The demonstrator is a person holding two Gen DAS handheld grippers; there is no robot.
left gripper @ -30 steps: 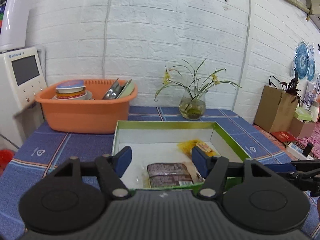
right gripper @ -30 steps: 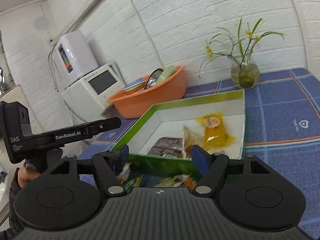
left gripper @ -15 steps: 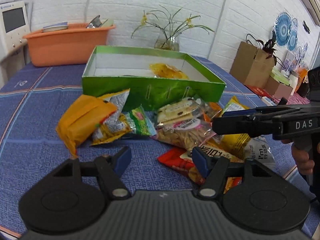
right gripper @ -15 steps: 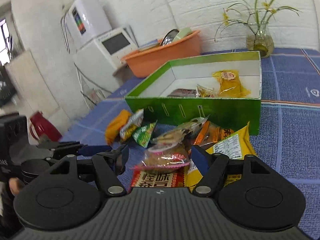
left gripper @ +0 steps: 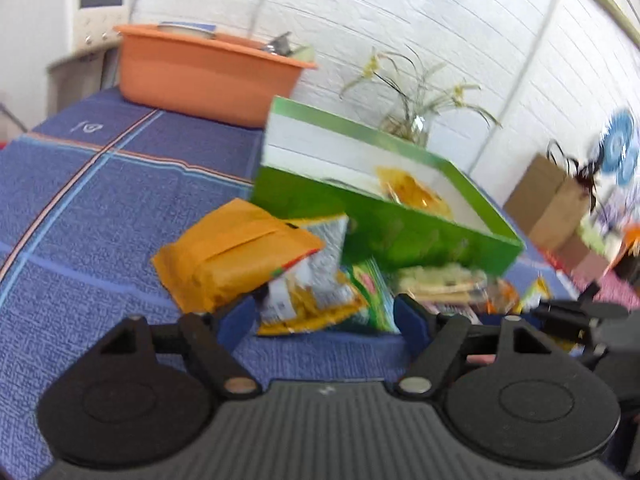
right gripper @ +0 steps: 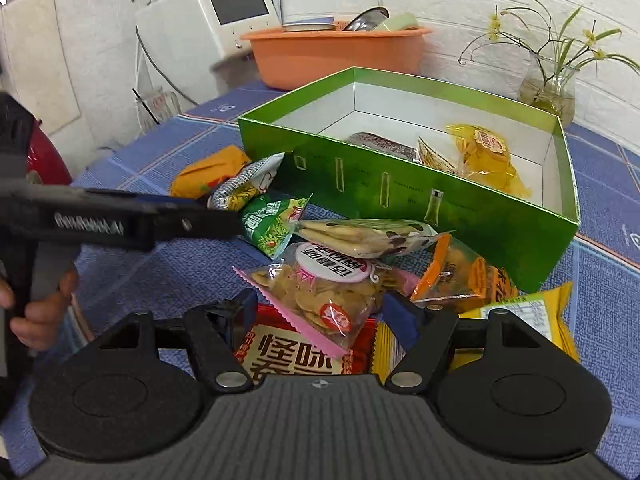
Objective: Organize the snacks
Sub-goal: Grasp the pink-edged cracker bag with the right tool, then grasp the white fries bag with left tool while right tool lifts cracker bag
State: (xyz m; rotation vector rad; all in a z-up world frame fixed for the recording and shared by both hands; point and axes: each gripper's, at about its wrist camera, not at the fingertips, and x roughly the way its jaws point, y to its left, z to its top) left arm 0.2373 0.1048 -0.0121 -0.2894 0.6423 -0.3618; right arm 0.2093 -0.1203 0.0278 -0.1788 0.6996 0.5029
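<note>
I judge the task is only at its beginning. In the green box [right gripper: 420,196], which stands at the far side of the blue tablecloth [right gripper: 160,280], I count about three packets: a yellow packet [right gripper: 486,152], a dark packet [right gripper: 380,145] and a small one between them. The most of the snacks lie in a pile on the near side of the box, just in front of its wall. My left gripper [left gripper: 324,318] has its fingers wide apart and holds nothing; it points to a yellow-and-silver chips bag [left gripper: 308,296] beside the orange bag [left gripper: 236,252]. My right gripper [right gripper: 318,308] is also spread wide and empty, with the clear bag of round crackers [right gripper: 320,288] between its fingers, over a red packet [right gripper: 296,354]. I think every packet of the pile must yet go into the box.
</note>
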